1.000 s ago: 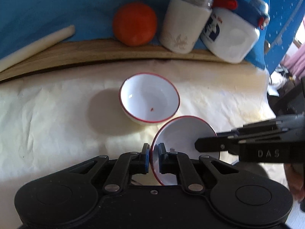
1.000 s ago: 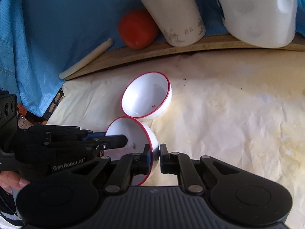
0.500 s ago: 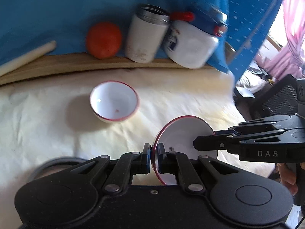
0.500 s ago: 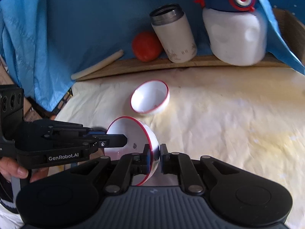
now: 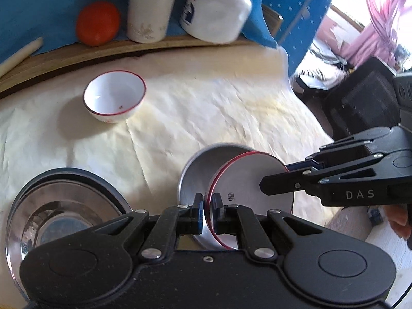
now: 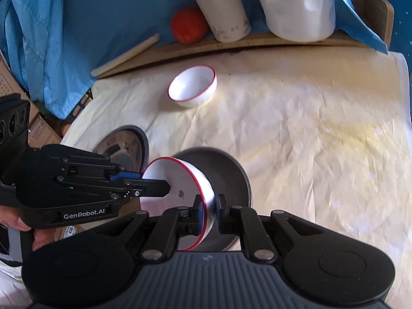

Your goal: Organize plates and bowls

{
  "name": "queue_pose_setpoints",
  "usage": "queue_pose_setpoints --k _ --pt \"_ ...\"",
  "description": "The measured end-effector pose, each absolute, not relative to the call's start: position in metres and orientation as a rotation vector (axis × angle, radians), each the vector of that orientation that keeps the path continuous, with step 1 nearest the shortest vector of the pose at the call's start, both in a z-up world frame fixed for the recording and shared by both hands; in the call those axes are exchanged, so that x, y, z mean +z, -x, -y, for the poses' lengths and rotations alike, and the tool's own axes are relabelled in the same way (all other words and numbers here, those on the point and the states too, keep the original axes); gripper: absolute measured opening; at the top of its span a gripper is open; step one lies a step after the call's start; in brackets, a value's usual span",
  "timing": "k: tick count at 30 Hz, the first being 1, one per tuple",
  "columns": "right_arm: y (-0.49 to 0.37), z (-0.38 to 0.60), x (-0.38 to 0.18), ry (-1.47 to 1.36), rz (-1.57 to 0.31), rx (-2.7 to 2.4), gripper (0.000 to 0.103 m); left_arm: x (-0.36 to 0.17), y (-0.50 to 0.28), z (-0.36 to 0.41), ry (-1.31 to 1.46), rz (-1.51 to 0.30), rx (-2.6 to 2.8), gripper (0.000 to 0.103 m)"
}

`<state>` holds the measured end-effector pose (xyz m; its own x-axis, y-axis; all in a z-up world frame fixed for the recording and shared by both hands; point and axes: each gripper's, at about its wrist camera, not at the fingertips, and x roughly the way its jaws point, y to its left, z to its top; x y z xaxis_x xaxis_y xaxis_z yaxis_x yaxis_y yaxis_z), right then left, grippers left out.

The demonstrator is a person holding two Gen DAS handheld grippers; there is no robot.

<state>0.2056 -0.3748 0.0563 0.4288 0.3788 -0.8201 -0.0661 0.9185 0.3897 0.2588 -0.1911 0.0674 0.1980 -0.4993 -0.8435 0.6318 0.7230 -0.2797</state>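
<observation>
Both hand-held grippers had carried the red-rimmed bowl (image 5: pixel 247 180) back from the second white bowl (image 5: pixel 114 97), which a second before sat just beyond it and now stood well apart, farther up the paper-covered surface (image 5: pixel 206 103).

From the left wrist view, the left hand-held gripper (image 5: pixel 208 206) was clamped narrow on the near rim of the held bowl, which was tipped on edge. The right hand-held gripper (image 5: pixel 285 177) came in from the right and pinched the opposite rim. Behind and below the held bowl lay a grey metal plate (image 5: pixel 195 170), and at lower left a shiny steel bowl (image 5: pixel 56 206) sat on the surface. Along the back, on a wooden board (image 5: pixel 77 56), stood an orange fruit (image 5: pixel 97 23), a white flask (image 5: pixel 150 10) and a white jug (image 5: pixel 216 13) against a blue cloth (image 5: pixel 38 5); a pale stick (image 5: pixel 20 54) lay at the left.

From the right wrist view, the right hand-held gripper (image 6: pixel 208 207) was closed narrow on the bowl's rim (image 6: pixel 203 195), and the left hand-held gripper (image 6: pixel 154 182) gripped it from the left. The grey plate (image 6: pixel 231 177) lay directly beneath, the steel bowl (image 6: pixel 128 146) just beside it at the left, and the other white bowl (image 6: pixel 193 87) was farther back. Part of a person's hand (image 6: pixel 15 221) showed under the left tool.
</observation>
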Motion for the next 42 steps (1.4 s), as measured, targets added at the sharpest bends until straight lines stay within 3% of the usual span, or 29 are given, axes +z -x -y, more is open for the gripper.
queue_pose_setpoints --k 23,36,42 --pt "-0.219 0.365 0.039 -0.249 -1.185 0.287 0.015 0.05 -0.26 0.205 -0.239 -1.165 -0.786 0.008" --pt "-0.219 0.368 0.046 -0.25 -1.156 0.276 0.034 0.056 -0.261 0.204 -0.228 -1.146 -0.772 0.014" --pt "-0.215 0.373 0.05 -0.268 -1.123 0.277 0.034 0.058 -0.262 0.201 -0.199 -1.132 -0.773 0.016"
